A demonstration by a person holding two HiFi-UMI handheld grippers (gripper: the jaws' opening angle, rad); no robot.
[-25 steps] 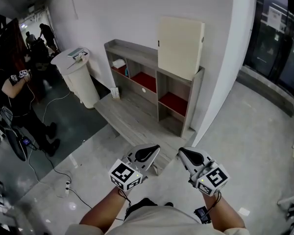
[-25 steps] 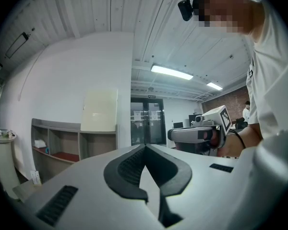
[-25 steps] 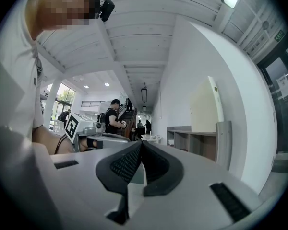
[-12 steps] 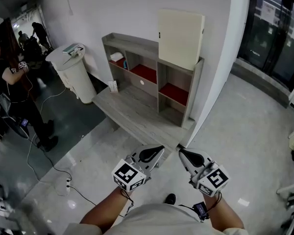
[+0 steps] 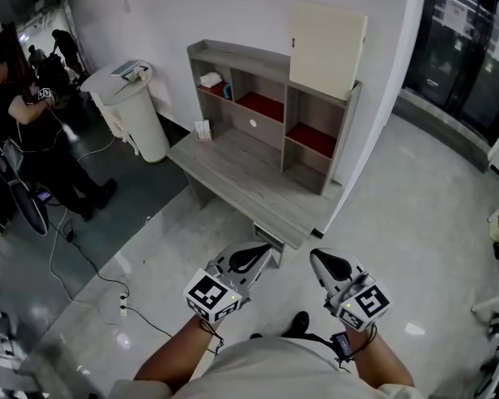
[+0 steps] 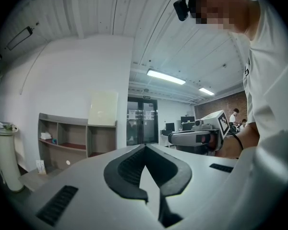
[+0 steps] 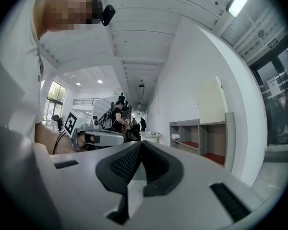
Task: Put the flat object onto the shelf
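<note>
The panel (image 5: 328, 50) stands upright on the right end of the shelf (image 5: 270, 98) top, its back to the white wall; from my feed it seems to lean on the wall, though I can't be sure of contact. In the left gripper view it shows as a pale slab (image 6: 103, 108) above the shelf's right compartment.

The shelf sits at the far edge of a low grey table (image 5: 233, 177). Two of its compartments have red floors, and a small white thing (image 5: 209, 80) lies in the far left one. A white bin (image 5: 137, 119) stands left of the table, and a person (image 5: 21, 115) in black is at the far left. A cable (image 5: 83, 268) trails across the floor.

I have both grippers near me, side by side and well short of the shelf. The left gripper (image 5: 262, 253) has its jaws closed together with nothing between them. The right gripper (image 5: 320, 260) is the same, jaws pressed tight and empty. Each points level toward the table's near corner.
</note>
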